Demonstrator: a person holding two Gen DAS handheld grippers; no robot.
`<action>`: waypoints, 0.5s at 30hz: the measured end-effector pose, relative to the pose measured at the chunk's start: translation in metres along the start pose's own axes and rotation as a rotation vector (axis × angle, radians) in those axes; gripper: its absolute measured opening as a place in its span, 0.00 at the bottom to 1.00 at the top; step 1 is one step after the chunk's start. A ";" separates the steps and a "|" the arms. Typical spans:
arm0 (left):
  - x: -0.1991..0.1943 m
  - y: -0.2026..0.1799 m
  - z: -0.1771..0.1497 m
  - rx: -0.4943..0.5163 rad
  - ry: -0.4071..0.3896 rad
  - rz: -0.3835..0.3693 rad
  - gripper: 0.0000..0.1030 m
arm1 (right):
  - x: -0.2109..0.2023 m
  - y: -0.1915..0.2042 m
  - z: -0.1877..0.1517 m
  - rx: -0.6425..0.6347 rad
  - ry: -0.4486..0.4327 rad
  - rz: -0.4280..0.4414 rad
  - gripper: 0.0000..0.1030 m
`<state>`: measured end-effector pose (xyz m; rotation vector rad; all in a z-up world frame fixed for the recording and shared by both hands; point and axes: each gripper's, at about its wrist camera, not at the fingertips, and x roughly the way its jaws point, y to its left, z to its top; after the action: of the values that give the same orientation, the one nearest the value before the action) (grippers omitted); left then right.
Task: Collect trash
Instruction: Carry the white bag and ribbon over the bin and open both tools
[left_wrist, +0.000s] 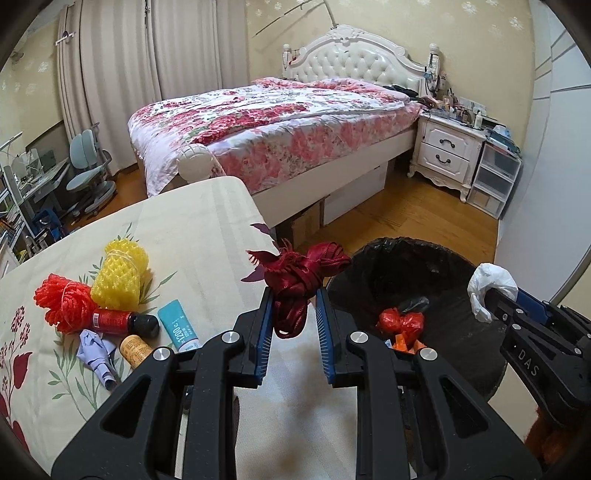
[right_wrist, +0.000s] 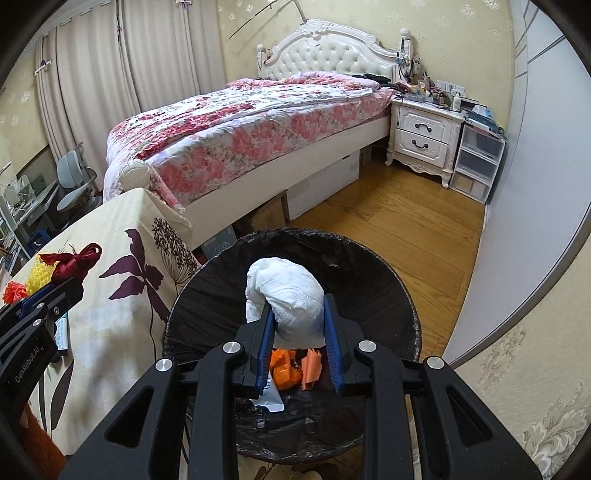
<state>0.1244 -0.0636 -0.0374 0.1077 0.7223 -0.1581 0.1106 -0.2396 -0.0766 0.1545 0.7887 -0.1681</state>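
My left gripper (left_wrist: 294, 295) is shut on a dark red ribbon bundle (left_wrist: 303, 275) and holds it over the table's right edge, beside the bin. My right gripper (right_wrist: 298, 314) is shut on a crumpled white tissue (right_wrist: 288, 295) above the black-lined trash bin (right_wrist: 391, 288). The bin (left_wrist: 388, 266) holds orange and red wrappers (left_wrist: 400, 321). On the table (left_wrist: 207, 221) lie a yellow foam net (left_wrist: 120, 277), a red net (left_wrist: 62, 301), a red bottle (left_wrist: 118, 319), a teal tube (left_wrist: 179, 325), an orange bottle (left_wrist: 135, 349) and crumpled lilac paper (left_wrist: 94, 350).
A bed (left_wrist: 280, 125) with a floral quilt stands behind the table. A white nightstand (left_wrist: 447, 147) and plastic drawers (left_wrist: 495, 177) stand at the right wall. A desk and chair (left_wrist: 88, 166) are at the left. Wooden floor (right_wrist: 406, 229) lies beyond the bin.
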 end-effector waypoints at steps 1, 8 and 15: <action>0.001 -0.001 0.000 0.003 0.001 -0.002 0.21 | 0.000 -0.001 0.000 0.002 -0.001 -0.002 0.25; 0.009 -0.014 0.002 0.027 0.010 -0.009 0.21 | 0.005 -0.008 0.000 0.018 0.006 -0.005 0.25; 0.020 -0.025 0.004 0.047 0.024 -0.013 0.22 | 0.011 -0.013 0.002 0.031 0.007 -0.010 0.26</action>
<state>0.1370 -0.0905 -0.0488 0.1495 0.7438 -0.1865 0.1170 -0.2535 -0.0834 0.1802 0.7940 -0.1893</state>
